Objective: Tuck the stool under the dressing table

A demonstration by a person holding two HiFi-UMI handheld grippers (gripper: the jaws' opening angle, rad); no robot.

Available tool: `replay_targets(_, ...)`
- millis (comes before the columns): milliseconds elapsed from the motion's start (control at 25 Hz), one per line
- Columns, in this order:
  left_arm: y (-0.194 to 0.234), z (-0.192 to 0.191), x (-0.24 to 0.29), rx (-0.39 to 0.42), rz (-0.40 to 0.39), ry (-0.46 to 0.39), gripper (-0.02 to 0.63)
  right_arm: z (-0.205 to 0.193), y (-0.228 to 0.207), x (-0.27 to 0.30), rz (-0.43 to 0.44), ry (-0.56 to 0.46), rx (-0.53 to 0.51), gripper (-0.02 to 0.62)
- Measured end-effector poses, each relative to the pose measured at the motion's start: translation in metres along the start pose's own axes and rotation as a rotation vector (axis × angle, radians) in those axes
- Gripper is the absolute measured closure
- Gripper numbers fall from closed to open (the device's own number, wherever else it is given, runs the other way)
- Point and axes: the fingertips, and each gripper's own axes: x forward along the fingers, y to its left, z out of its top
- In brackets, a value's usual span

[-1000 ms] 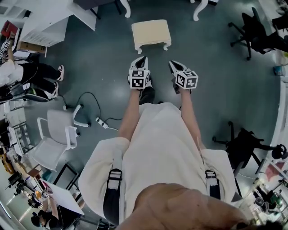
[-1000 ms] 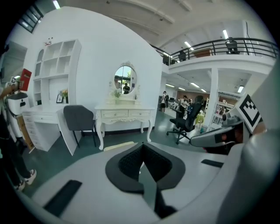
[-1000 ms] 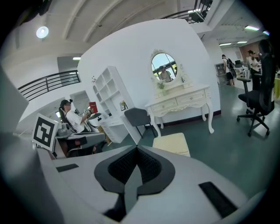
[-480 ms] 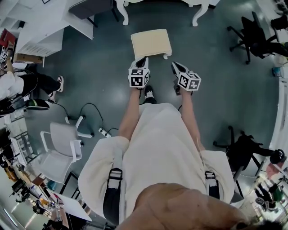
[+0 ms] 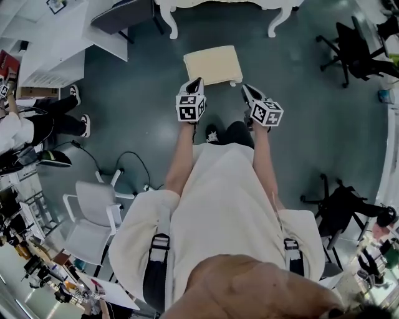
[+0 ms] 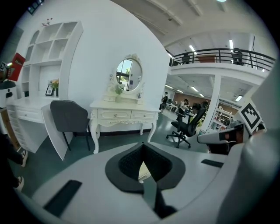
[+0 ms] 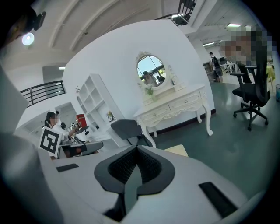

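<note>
The cream-topped stool [image 5: 212, 65] stands on the dark floor just in front of the white dressing table [image 5: 169, 23], whose curved legs show at the top of the head view. My left gripper [image 5: 197, 82] hovers at the stool's near left corner, shut and empty. Shut with nothing held, my right gripper [image 5: 245, 89] is at the near right corner. In the left gripper view the shut left gripper [image 6: 142, 148] points at the dressing table [image 6: 124, 116] and its oval mirror [image 6: 129, 75]. Past the shut right gripper [image 7: 136, 151] a corner of the stool [image 7: 177, 150] shows.
A grey chair [image 5: 124, 12] stands left of the dressing table beside a white shelf unit [image 5: 53, 47]. A black office chair [image 5: 350, 43] is at the right. A white armchair [image 5: 93, 212], a cable [image 5: 128, 159] and a seated person [image 5: 28, 121] are at the left.
The person has walked toward the dressing table. Both shut grippers have moved forward to the stool's near edge, and more of the dressing table has come into the head view.
</note>
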Motion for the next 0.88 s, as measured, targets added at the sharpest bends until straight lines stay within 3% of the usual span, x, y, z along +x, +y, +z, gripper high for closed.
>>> replay_targets(240, 0.024, -0.004, 0.038, -0.058, 0.016, 0.028, 0.594, 0.009, -0.034, 0.031, -0.049, 0.028, 0.001, 0.552)
replay_targets(480, 0.044, -0.021, 0.061, -0.064, 0.026, 0.058, 0.594, 0.026, -0.061, 0.059, 0.002, -0.058, 0.022, 0.552)
replay_targets(880, 0.088, -0.059, 0.132, -0.136, 0.155, 0.080, 0.594, -0.001, -0.133, 0.128, 0.017, 0.122, -0.041, 0.551)
